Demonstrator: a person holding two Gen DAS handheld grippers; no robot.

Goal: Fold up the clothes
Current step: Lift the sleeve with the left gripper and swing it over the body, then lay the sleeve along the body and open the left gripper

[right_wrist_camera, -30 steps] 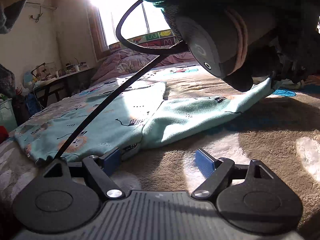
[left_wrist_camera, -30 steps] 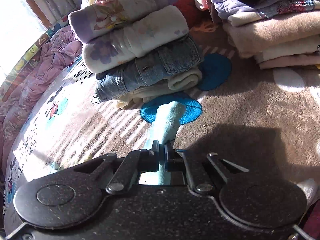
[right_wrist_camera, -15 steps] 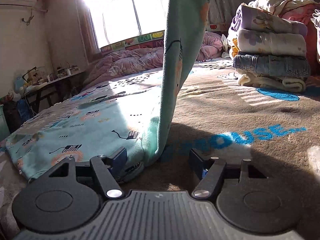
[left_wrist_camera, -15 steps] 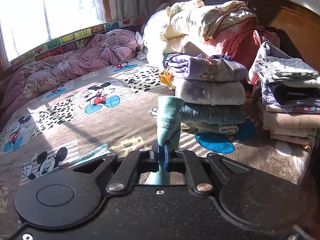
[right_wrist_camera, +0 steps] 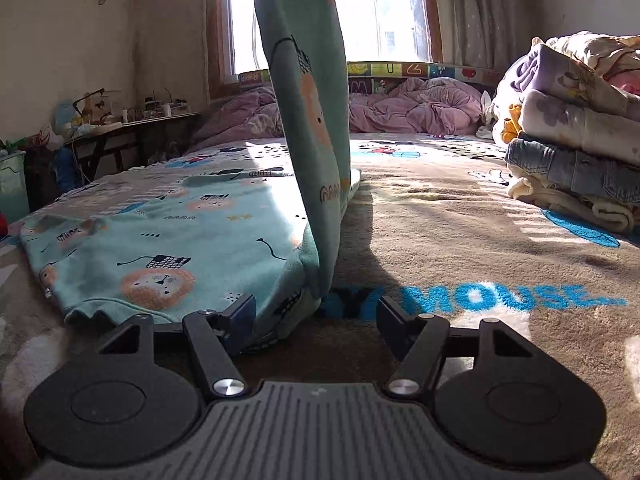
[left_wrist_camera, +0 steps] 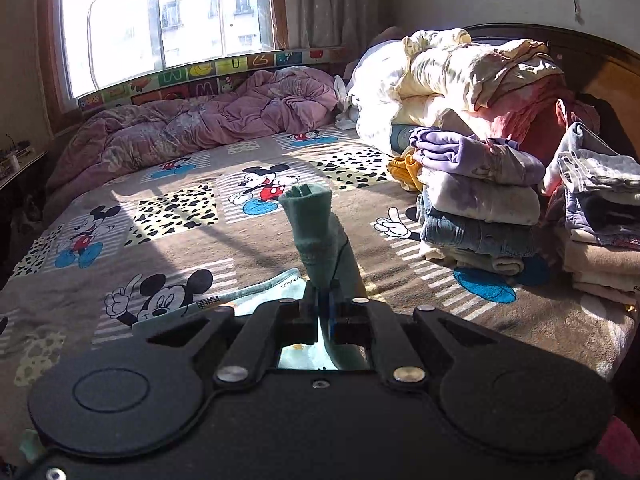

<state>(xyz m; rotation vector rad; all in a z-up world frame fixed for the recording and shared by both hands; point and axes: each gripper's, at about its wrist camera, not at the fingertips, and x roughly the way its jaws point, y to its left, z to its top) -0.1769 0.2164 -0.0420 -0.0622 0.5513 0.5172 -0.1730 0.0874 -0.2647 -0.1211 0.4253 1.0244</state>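
Note:
A teal top with a lion print lies flat on the bed blanket. Its sleeve rises straight up out of the right wrist view. My left gripper is shut on the sleeve's teal cuff, which sticks up past the fingers; a strip of the top's body shows below. My right gripper rests low on the blanket, open, at the top's near corner. Its left finger touches the fabric edge, with nothing clamped.
A stack of folded clothes with jeans stands to the right. A second folded stack sits further right by the headboard. A pile of quilts and a pink duvet lie by the window. A cluttered table stands left of the bed.
My left gripper has lifted the sleeve cuff high and tilted up from facing the blanket to facing the window. The sleeve now hangs more upright. My right gripper stays open at the corner.

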